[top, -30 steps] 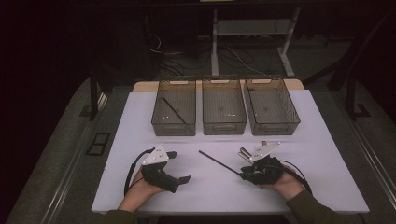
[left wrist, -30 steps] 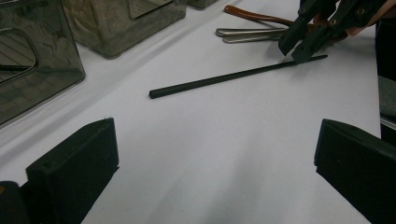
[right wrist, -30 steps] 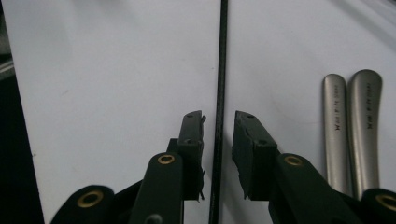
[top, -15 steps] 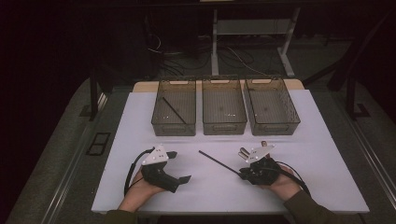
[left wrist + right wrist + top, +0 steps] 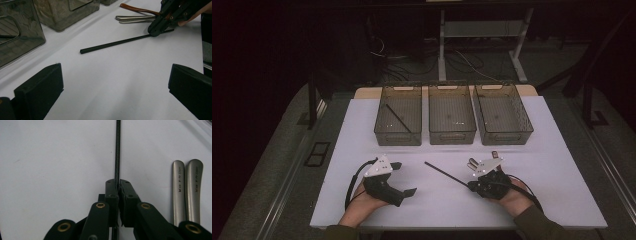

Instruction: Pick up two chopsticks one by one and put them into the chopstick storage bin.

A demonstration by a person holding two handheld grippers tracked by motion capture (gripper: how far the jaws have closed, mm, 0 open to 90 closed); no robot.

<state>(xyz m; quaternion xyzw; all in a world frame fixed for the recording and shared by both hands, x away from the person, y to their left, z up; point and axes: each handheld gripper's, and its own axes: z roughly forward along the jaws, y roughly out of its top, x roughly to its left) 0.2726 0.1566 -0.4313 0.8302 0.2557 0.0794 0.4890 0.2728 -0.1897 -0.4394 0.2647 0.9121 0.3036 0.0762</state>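
The worktop is covered in plain white. A thin chopstick is seen in matt black, and a second black chopstick lies in the left bin. The three bins are made of smoky, translucent grey-brown plastic with a fine ribbed pattern on the floor. The right tongs are black, with brass-coloured rivets at the links; the left tongs are black as well, under a pale grey plate. Two handles are brushed silver, stamped with small dark lettering. A wooden handle is glossy reddish brown.
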